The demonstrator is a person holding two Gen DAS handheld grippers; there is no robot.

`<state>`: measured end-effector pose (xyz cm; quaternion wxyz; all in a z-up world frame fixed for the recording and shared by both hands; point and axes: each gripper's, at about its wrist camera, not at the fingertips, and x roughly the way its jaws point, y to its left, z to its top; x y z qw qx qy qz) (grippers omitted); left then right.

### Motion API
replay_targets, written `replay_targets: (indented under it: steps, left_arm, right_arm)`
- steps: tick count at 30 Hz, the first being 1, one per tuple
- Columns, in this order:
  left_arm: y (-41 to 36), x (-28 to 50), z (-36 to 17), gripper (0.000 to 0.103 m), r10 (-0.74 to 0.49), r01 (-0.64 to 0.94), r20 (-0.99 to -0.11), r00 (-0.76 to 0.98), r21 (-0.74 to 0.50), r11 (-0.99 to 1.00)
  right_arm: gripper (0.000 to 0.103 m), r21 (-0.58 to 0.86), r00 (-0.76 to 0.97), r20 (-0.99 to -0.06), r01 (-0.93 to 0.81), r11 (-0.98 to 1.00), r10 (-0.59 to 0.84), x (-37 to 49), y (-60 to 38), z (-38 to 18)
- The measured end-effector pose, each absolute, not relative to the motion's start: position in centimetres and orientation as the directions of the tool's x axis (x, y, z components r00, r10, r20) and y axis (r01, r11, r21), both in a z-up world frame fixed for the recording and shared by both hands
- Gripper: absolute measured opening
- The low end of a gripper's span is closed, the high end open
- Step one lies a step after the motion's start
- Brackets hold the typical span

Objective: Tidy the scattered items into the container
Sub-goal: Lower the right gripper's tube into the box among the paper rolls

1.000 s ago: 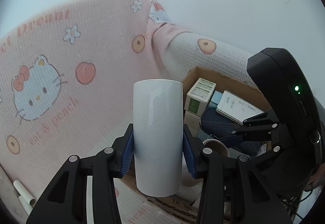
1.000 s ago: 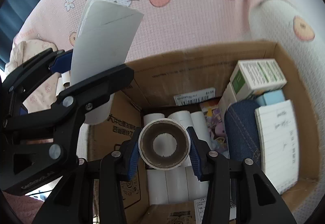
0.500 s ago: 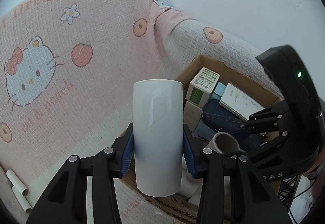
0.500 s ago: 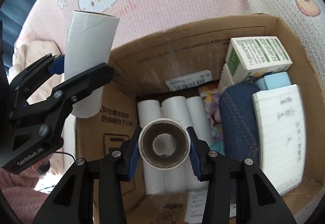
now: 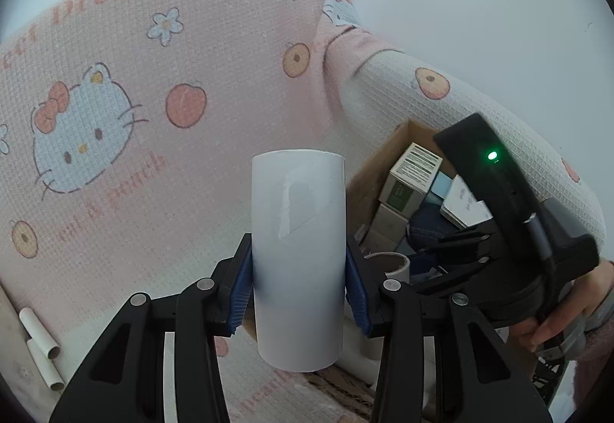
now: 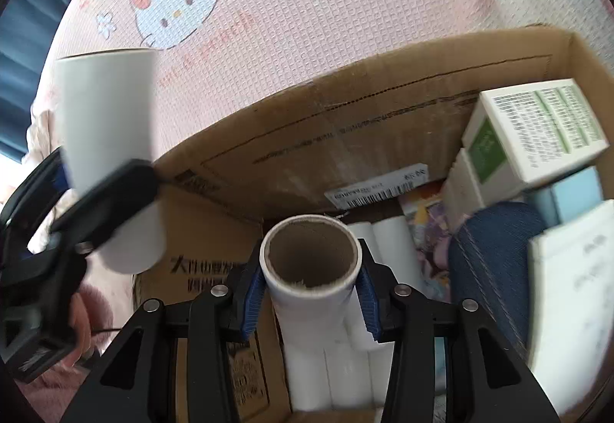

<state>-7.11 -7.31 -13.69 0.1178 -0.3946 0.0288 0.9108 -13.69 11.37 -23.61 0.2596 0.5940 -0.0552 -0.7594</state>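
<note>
Both pairs of jaws are clamped on cardboard tubes. At the right gripper (image 6: 311, 302) the blue pads (image 6: 253, 298) press the sides of a white-wrapped tube (image 6: 311, 269) just below its open end, so the brown bore faces the right wrist camera. Gripped this way and pointing steeply down, the tube hangs over the cardboard box (image 6: 383, 124), in line with the row of white rolls (image 6: 387, 242) lying side by side on the box floor (a sensible way to lower it into the row, I judge). Whether its lower end touches those rolls cannot be told.

The left gripper (image 5: 298, 288) pinches a wider white tube (image 5: 298, 250) around its lower half, upright between the pads. That tube sits outside the box, near its left wall, held clear while the right side is busy; I read it as waiting its turn.

Each tube is smooth, pale and glossy outside, with a faint diagonal seam on the left one, and stiff enough that neither dents under the pads.

Further right in the box lie a green-and-white carton (image 6: 537, 127), a pale blue block (image 6: 571, 193), a dark denim pouch (image 6: 495, 254) and a lined notepad (image 6: 575, 269). The box rests on a pink cat-print blanket (image 5: 115, 97), where two more slim tubes (image 5: 40, 342) lie at the far left, not yet collected.
</note>
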Motion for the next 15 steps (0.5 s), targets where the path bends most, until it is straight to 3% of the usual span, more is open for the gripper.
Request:
replay_targets:
  steps: [6,11,15]
  left_arm:
    - [-7.8,-7.4,-13.5,0.047,0.201,-0.226,-0.725,-0.659,-0.063,-0.972]
    - [-6.9,-7.4,-13.5,0.047,0.236,-0.256,-0.727,-0.645,-0.085,-0.963]
    - [-5.8,-7.3,-13.6,0.047,0.274,-0.285,-0.73,-0.626,-0.113,-0.952]
  right_arm:
    - [0.04,0.383,-0.128,-0.89,0.312,-0.87,-0.438,-13.9,10.7,-24.5]
    - [0.04,0.359,-0.193,-0.885,0.295,-0.886,-0.423,-13.5,12.4,-21.5]
    - [0.04,0.241,-0.282,-0.899,0.321,-0.916,-0.335,-13.1,13.6,-18.2]
